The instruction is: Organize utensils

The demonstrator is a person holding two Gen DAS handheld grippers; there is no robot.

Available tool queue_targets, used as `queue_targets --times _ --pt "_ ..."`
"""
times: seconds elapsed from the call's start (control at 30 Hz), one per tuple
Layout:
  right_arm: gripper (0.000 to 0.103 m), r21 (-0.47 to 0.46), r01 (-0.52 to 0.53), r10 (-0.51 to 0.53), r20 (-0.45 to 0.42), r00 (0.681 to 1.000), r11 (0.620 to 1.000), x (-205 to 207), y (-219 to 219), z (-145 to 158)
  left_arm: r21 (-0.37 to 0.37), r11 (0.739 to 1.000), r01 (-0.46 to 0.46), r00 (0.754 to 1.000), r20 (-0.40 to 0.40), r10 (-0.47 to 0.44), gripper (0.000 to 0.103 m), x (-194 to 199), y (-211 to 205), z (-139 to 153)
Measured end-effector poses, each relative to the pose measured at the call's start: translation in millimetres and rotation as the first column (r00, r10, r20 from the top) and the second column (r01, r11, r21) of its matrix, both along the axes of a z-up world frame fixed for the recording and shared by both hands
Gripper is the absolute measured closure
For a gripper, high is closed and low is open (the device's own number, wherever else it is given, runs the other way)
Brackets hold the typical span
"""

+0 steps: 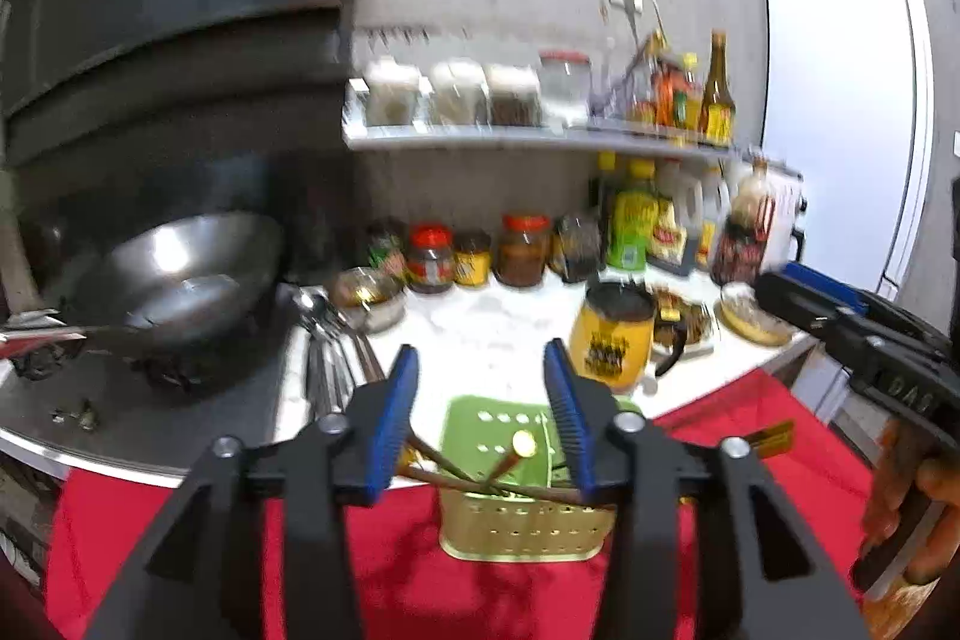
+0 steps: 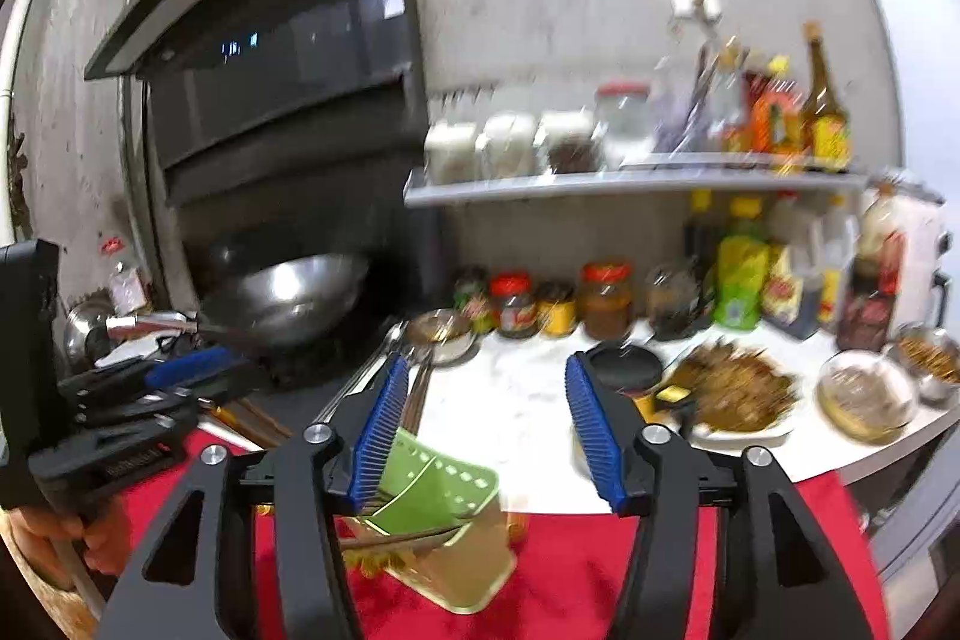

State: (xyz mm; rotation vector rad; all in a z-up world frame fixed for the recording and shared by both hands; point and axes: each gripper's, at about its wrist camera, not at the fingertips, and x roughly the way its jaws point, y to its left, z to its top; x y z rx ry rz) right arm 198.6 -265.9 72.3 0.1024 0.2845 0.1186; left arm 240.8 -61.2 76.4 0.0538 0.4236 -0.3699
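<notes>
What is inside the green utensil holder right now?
The green utensil holder holds a few brown chopsticks, one with a gold-capped end, leaning across its compartments. The holder's walls and the left tongs hide the bottom and any smaller items.

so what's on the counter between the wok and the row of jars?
A bunch of metal spoons and a small steel bowl lie between the wok and the jars, clearest in the left wrist view.

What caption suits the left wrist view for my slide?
Open left gripper above green utensil holder holding chopsticks.
</notes>
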Motion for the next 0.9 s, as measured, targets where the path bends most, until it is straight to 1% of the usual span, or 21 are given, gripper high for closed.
queue_targets --times 0.07,0.1,0.13,0.17,0.2,0.23,0.27,0.33,0.37,0.43,0.53,0.57,0.63,0.73,0.83,0.9 --pt "0.040 0.004 0.019 -0.019 0.025 1.000 1.000 -21 -9 9 -0.016 1.000 -0.023 0.999 0.041 0.023 0.051 -22 13 15" --pt "0.037 0.006 0.028 -0.028 0.034 0.999 1.000 -35 -13 13 -0.018 0.999 -0.033 0.998 0.045 0.034 0.046 -27 16 19" --pt "0.034 0.005 0.036 -0.036 0.040 0.999 0.999 -46 -15 16 -0.018 0.998 -0.065 0.997 0.049 0.065 0.041 -40 24 22" --pt "0.031 -0.001 0.045 -0.045 0.045 0.998 0.999 -58 -16 17 -0.020 0.997 -0.077 0.996 0.051 0.077 0.038 -48 27 24" --pt "0.029 -0.012 0.056 -0.055 0.043 0.998 0.998 -73 -16 17 -0.017 0.995 -0.099 0.994 0.046 0.100 0.032 -62 34 23" --pt "0.020 -0.022 0.061 -0.060 0.035 0.998 0.998 -82 -16 16 -0.008 0.993 -0.116 0.992 0.039 0.116 0.028 -70 37 22" --pt "0.018 -0.032 0.062 -0.062 0.022 0.998 0.998 -92 -15 14 0.004 0.991 -0.136 0.990 0.033 0.136 0.027 -80 41 19" --pt "0.015 -0.044 0.066 -0.067 -0.019 0.998 0.997 -111 -11 4 0.038 0.985 -0.167 0.986 0.012 0.167 0.016 -102 47 9" --pt "0.012 -0.047 0.062 -0.063 -0.036 0.997 0.997 -117 -10 -1 0.050 0.984 -0.171 0.985 0.002 0.171 0.014 -111 49 3" --pt "0.010 -0.059 0.052 -0.056 -0.074 0.996 0.997 -134 -4 -14 0.070 0.983 -0.167 0.985 -0.019 0.169 0.006 -132 52 -9" --pt "0.008 -0.094 0.039 -0.050 -0.119 0.992 0.995 -154 8 -31 0.095 0.980 -0.173 0.983 -0.044 0.177 0.006 -162 53 -26" --pt "0.007 -0.104 0.036 -0.050 -0.138 0.989 0.994 -159 12 -35 0.097 0.980 -0.172 0.983 -0.055 0.177 0.006 -167 53 -29" --pt "0.007 -0.138 0.032 -0.059 -0.193 0.980 0.990 -167 21 -44 0.096 0.978 -0.183 0.979 -0.077 0.191 0.006 -183 54 -36" --pt "0.007 -0.179 0.033 -0.068 -0.196 0.978 0.983 -186 34 -51 0.106 0.974 -0.202 0.973 -0.092 0.212 0.006 -202 56 -42" --pt "0.007 -0.193 0.040 -0.079 -0.198 0.977 0.980 -205 41 -53 0.109 0.967 -0.229 0.965 -0.102 0.240 0.006 -221 59 -48" --pt "0.007 -0.200 0.065 -0.106 -0.198 0.975 0.978 -218 42 -54 0.113 0.961 -0.251 0.957 -0.119 0.264 0.006 -233 63 -51"
